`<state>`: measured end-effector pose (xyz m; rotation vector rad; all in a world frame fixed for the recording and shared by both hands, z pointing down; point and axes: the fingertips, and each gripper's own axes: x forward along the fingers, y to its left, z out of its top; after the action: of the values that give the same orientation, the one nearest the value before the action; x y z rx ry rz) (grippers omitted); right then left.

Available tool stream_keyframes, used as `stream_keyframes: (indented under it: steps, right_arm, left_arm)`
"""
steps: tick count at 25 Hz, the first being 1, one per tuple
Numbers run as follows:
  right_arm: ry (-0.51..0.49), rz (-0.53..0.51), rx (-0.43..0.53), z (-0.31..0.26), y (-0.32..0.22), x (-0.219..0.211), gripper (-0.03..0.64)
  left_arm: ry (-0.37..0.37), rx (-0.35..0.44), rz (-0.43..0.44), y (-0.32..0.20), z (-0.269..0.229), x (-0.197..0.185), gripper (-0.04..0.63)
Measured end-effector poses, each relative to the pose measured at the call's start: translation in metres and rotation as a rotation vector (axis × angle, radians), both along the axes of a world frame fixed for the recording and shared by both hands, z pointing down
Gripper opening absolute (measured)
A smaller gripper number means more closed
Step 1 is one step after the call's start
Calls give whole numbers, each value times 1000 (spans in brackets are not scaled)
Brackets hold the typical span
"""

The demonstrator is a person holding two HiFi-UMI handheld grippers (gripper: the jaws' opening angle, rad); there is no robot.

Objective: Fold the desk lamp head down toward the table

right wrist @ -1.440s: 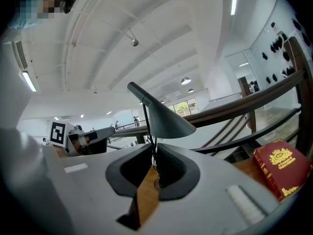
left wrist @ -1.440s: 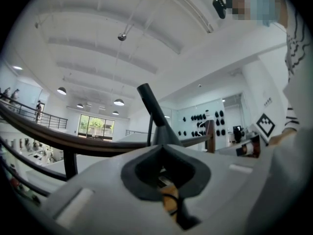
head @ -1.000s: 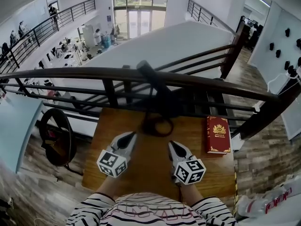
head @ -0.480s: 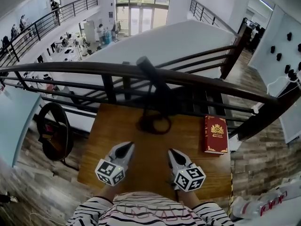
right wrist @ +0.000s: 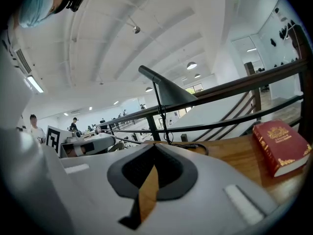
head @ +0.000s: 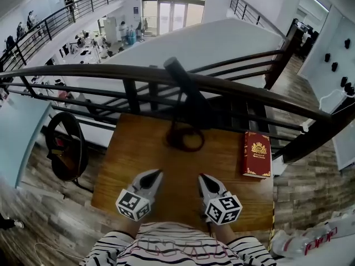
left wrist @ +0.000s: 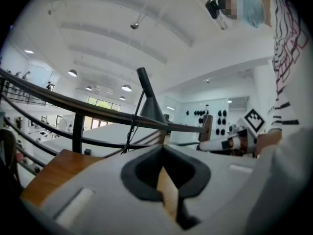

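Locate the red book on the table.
In the head view the red book lies at the wooden table's right edge, right of the desk lamp.

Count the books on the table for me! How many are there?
1. The red book lies flat near the right edge of the wooden table, close to the railing. No other books show.

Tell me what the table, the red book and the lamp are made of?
Table: looks like wood. It is warm brown with grain streaks and a slight sheen.
Red book: probably a stiff cover in cloth or fake leather, with a shiny gold emblem. The pale edges look like paper.
Lamp: a smooth, dull dark grey cone. It could be painted metal or plastic; the look leaves it open.
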<state>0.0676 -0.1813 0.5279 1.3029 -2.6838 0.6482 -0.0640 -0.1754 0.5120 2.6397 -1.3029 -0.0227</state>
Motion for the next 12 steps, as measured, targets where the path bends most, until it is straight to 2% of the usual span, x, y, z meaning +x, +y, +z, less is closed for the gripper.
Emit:
stream_keyframes:
  steps: [12]
  right_arm:
    - [-7,-6,27,-7,-4,-7,2]
  left_arm:
    - [-2,6,-28,1,-5,-6,2]
